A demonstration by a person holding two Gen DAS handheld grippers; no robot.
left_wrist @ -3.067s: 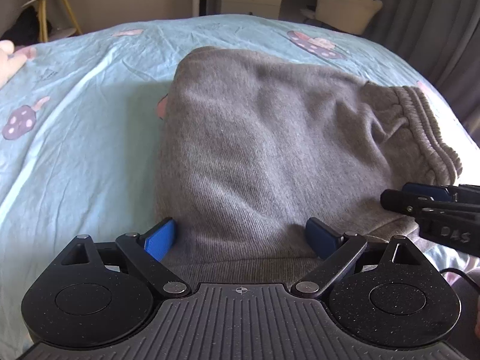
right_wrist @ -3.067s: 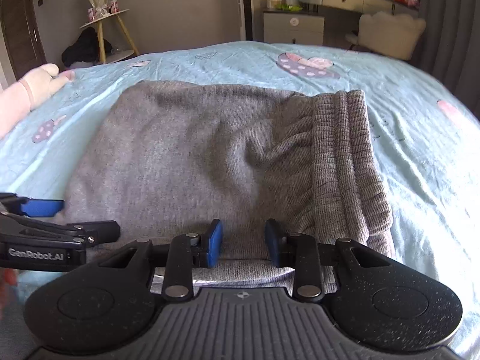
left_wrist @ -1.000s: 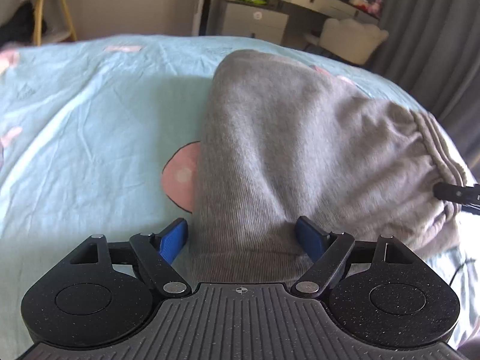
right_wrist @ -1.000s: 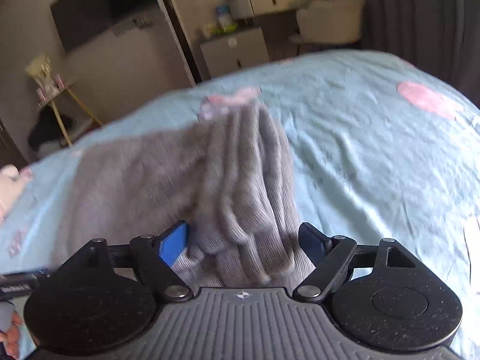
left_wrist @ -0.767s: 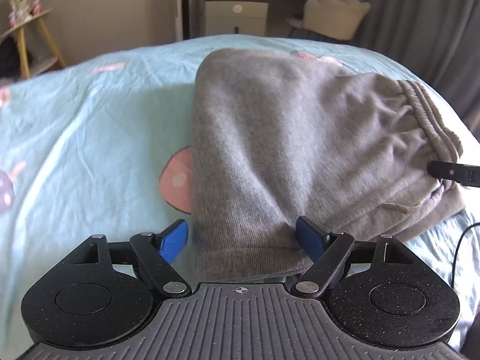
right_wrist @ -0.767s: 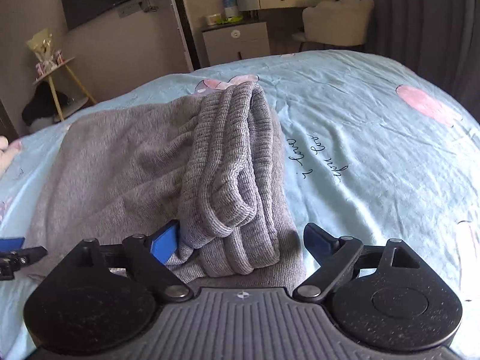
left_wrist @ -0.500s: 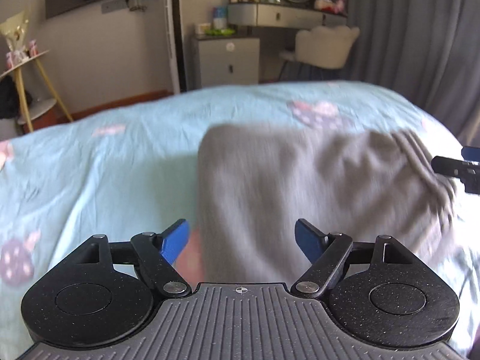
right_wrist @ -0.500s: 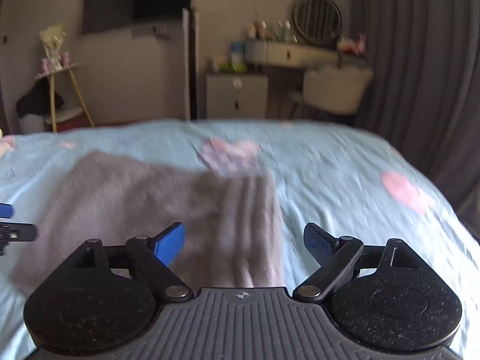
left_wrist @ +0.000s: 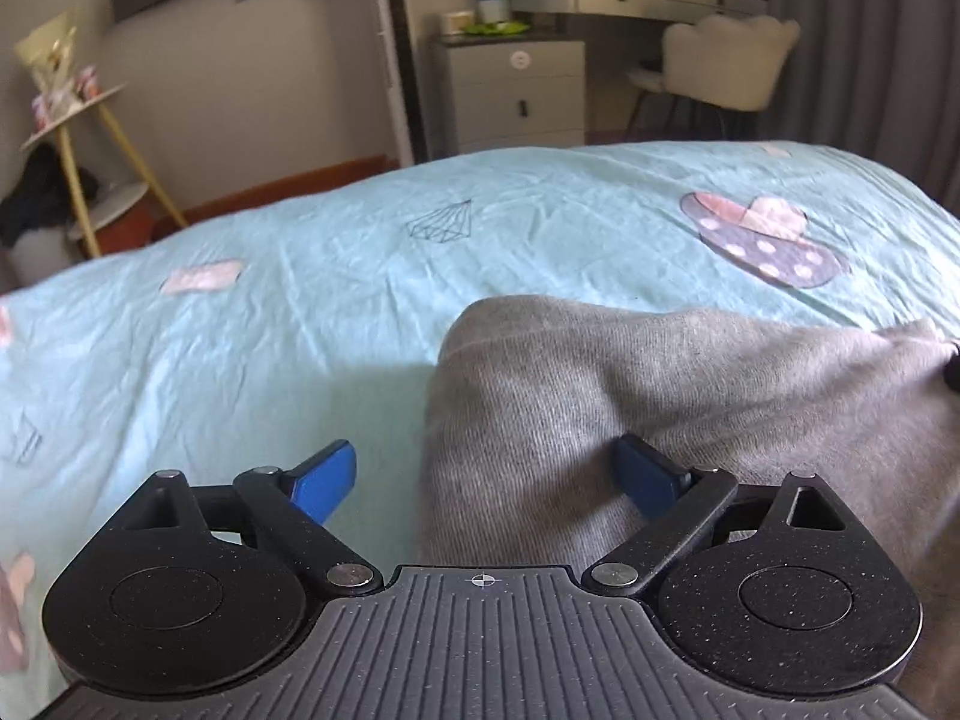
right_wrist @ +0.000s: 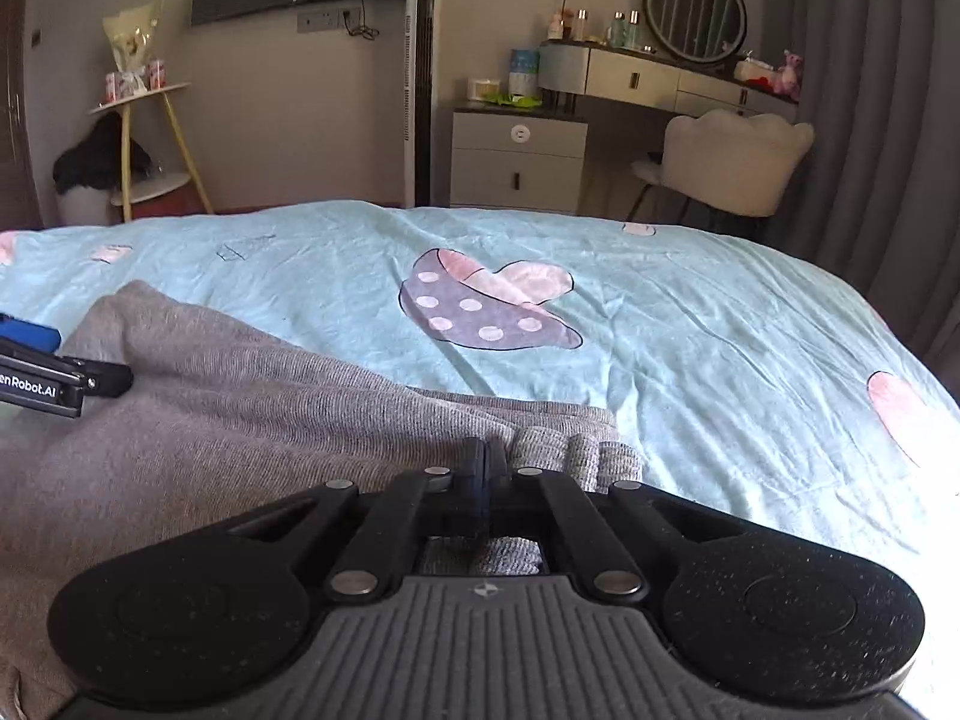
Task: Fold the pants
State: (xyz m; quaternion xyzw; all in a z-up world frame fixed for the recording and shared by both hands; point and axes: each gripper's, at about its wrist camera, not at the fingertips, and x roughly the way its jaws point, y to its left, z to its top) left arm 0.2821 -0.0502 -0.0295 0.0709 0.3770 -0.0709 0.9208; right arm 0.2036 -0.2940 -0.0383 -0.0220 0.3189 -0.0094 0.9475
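The grey knit pants (left_wrist: 690,396) lie folded on the light blue bed sheet (left_wrist: 300,324). My left gripper (left_wrist: 486,477) sits at their left edge with its jaws opening wide. Its left blue pad (left_wrist: 324,480) is over bare sheet and its right pad (left_wrist: 648,474) rests against the cloth. In the right wrist view my right gripper (right_wrist: 480,462) is shut, its fingertips pinching the pants (right_wrist: 240,420) at the ribbed waistband (right_wrist: 576,450). The cloth is drawn up to a point at the right gripper's tip (left_wrist: 953,369). The left gripper (right_wrist: 78,354) shows at that view's left edge.
The bed sheet (right_wrist: 690,348) stretches beyond and to the right of the pants. Past the bed stand a grey drawer unit (right_wrist: 519,159), a dressing table with a round mirror (right_wrist: 693,12), a pale chair (right_wrist: 729,162), a yellow-legged side table (right_wrist: 144,150) and grey curtains (right_wrist: 876,120).
My right gripper went from wide open around the waistband to shut on it. The left jaws spread a little wider. Both views swung up and came back low over the pants.
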